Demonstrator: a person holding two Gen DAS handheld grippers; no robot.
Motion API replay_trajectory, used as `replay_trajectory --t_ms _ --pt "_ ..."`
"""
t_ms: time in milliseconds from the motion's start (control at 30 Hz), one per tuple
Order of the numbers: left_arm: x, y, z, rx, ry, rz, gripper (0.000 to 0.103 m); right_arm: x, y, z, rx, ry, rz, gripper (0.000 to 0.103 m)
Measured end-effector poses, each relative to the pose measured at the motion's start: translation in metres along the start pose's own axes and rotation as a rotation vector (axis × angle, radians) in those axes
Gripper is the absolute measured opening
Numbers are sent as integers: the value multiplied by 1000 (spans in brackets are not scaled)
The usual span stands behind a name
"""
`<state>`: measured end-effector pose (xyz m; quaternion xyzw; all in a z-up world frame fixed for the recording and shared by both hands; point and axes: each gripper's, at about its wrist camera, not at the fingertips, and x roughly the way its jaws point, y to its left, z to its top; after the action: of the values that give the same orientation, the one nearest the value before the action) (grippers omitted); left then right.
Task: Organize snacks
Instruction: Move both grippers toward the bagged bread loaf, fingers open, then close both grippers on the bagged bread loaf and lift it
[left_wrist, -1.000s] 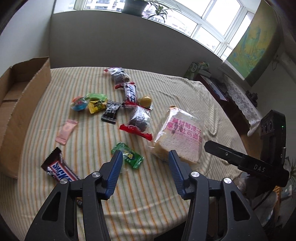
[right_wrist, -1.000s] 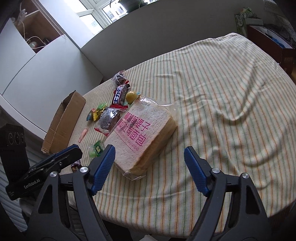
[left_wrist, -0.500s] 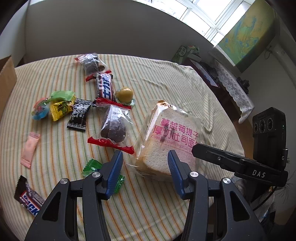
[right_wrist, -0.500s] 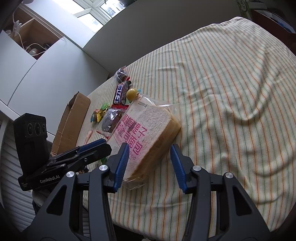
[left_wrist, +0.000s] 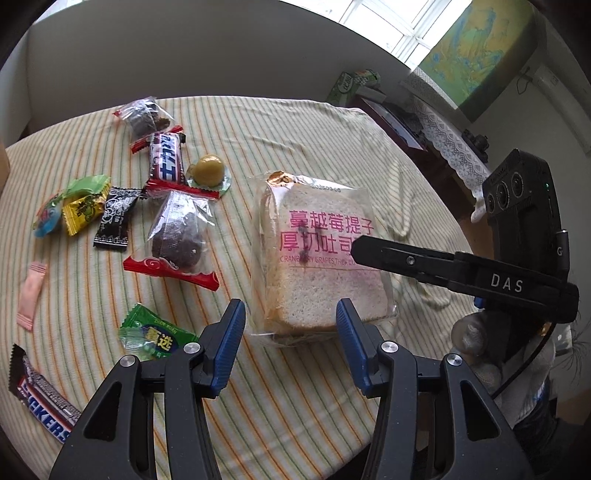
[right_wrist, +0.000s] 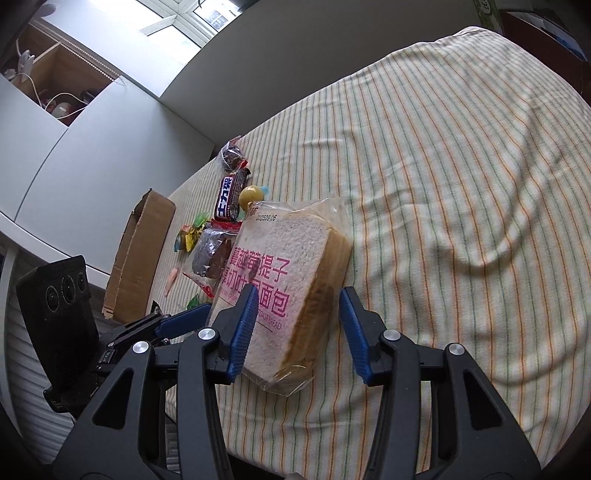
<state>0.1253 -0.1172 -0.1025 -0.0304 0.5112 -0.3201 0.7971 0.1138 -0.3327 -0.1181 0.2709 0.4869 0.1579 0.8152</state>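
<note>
1. Closing in on the bagged toast bread (left_wrist: 317, 258): both tongs are aimed down at it from the near edge of the striped counter (left_wrist: 295, 140). Judged step: first pick of the sort, with the bread as target.
2. Left tongs (left_wrist: 288, 343): released, blue pads spread either side of the bag's near edge, no pad seen pressing on it.
3. Right tongs (right_wrist: 295, 328): jaws have just been closing. The near corner of the bag lies between them. The right-hand pad stands clear of the crust, so not yet a grip.
4. Location of bread: flat on the counter, just right of the other snacks and well apart from the cardboard box (right_wrist: 140, 258) at the far left edge.
5. Next move, as a judgement: lower one pair over the bag, close gently since the slices are soft and the film is slippery, then carry it toward the box, the likely destination.
6. Legible text:
   - Bag: pink Chinese characters, "CRANBERRY GRAPES", "TOAST BREAD", date stamp "202509.06".
   - Snickers bar (left_wrist: 40, 402) at the near left, lettering partly cut off.
   - Second Snickers bar (left_wrist: 166, 158), Chinese lettering.
   - Right tongs body: "DAS".
   - Green candy (left_wrist: 155, 336): print too small to read.
</note>
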Motion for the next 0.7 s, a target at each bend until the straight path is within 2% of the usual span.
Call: replay_trajectory --t_ms 67,133,167,400,567,700 --pt "2 -1 5 12 -5 17 52 -1 0 0 -9 1 -17 53" --pt "7 -2 11 23 0 35 66 1 1 1 -16 7 -33 57" --pt "9 -1 13 22 7 39 67 1 0 1 -17 10 -36 57" --pt "16 -7 16 41 55 -21 67 5 -1 1 -19 49 -2 57" --pt "16 -18 11 78 61 -23 65 11 5 -1 -31 85 44 55" --pt "11 -28 6 113 45 -1 64 11 22 -4 -95 80 -3 53"
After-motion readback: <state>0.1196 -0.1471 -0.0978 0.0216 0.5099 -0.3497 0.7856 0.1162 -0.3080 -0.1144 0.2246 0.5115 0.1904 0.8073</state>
